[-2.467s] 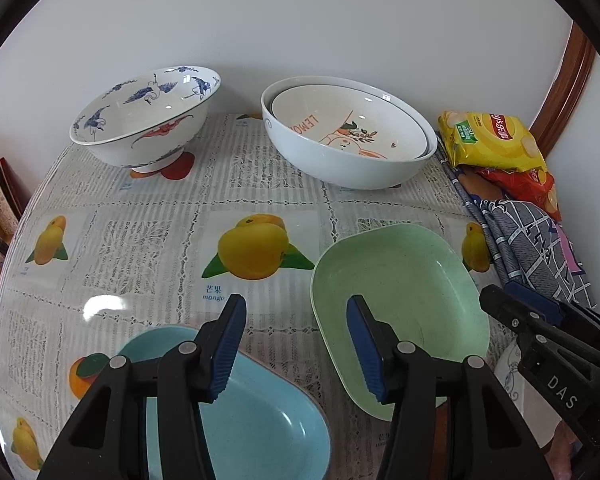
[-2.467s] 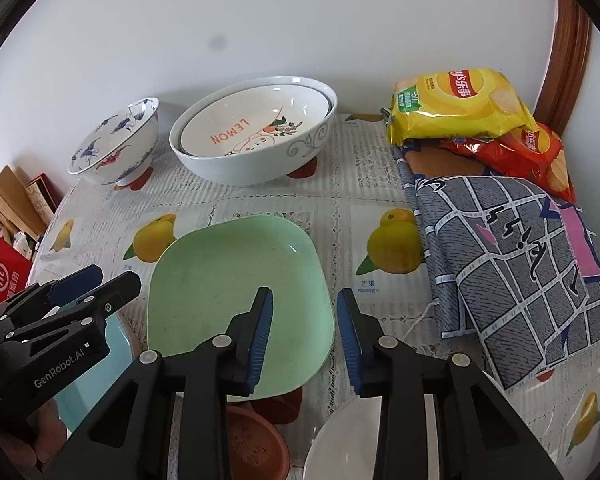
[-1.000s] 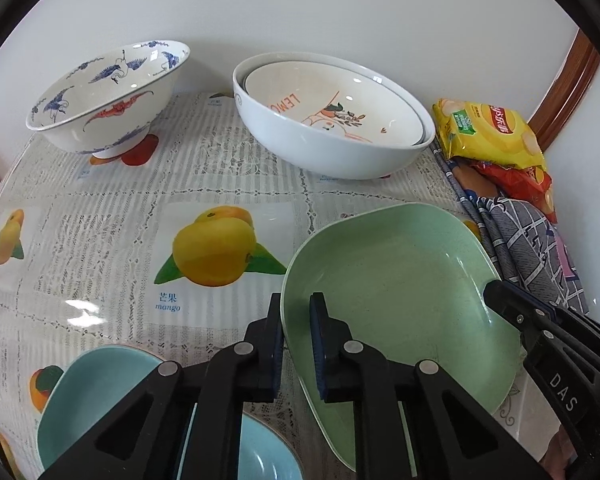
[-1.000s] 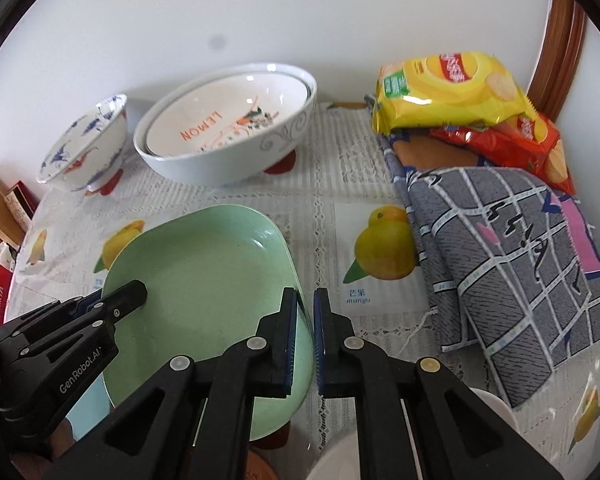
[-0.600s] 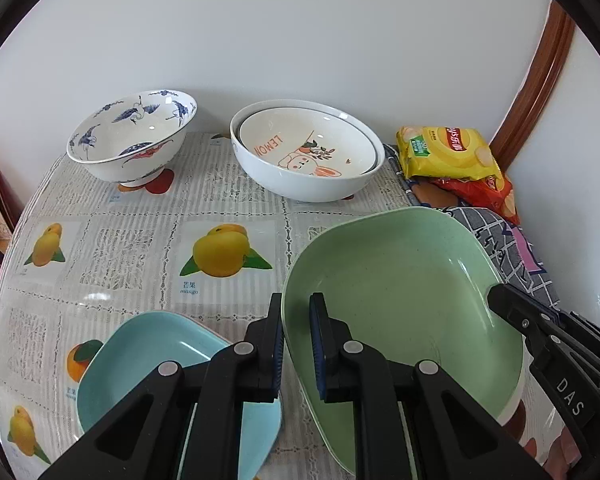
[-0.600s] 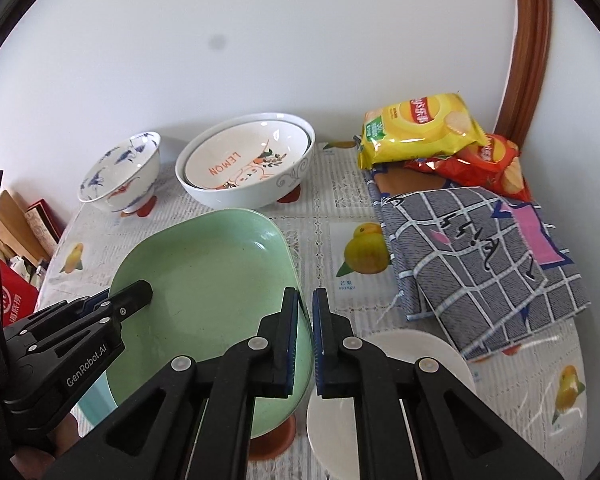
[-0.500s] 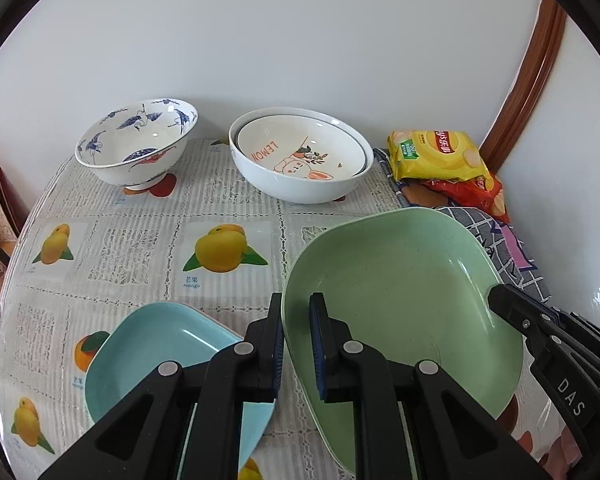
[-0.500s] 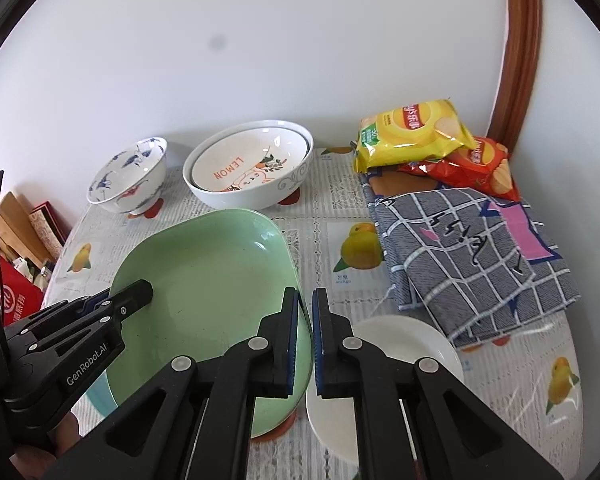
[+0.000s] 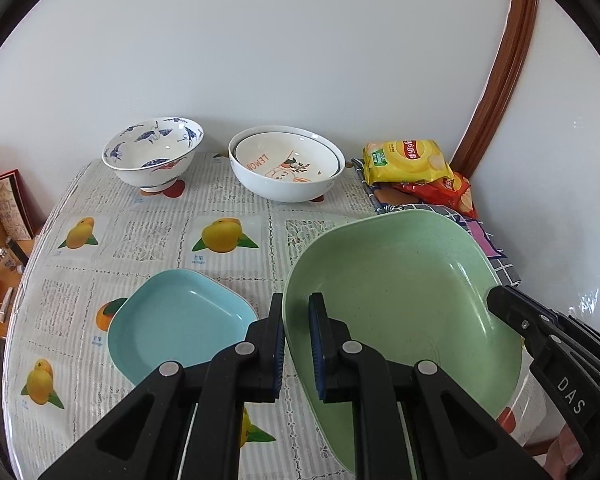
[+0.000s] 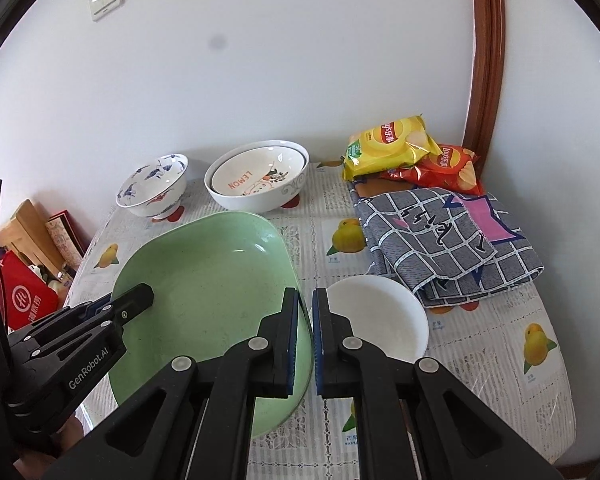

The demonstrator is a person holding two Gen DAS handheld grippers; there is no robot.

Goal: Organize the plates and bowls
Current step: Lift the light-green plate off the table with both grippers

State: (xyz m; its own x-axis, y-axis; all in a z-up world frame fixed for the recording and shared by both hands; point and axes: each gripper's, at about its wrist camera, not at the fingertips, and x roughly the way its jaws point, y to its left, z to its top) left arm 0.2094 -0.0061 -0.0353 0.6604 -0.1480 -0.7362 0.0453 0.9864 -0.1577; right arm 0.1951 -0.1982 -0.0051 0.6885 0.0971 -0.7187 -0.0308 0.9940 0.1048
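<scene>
A green squarish plate (image 9: 404, 300) (image 10: 212, 300) hangs above the table, gripped from both sides. My left gripper (image 9: 297, 320) is shut on its left rim, and my right gripper (image 10: 305, 312) is shut on its right rim. Below and to the left, a light blue plate (image 9: 180, 324) lies on the tablecloth. A small white plate (image 10: 380, 320) lies on the table to the right of the green one. At the back stand a blue-and-white patterned bowl (image 9: 152, 156) and two nested white bowls (image 9: 286, 166) (image 10: 256, 182).
Yellow and red snack bags (image 10: 396, 146) and a folded checked cloth (image 10: 448, 240) fill the back right of the table (image 9: 148, 236). A white wall runs behind, with a wooden door frame (image 10: 484, 60) at the right. Boxes and a red bag (image 10: 24, 296) stand beyond the left table edge.
Both grippers shut on the green plate's rims, then lifted it off the table and drew back. More of the table shows now, with the blue and white plates fully in sight.
</scene>
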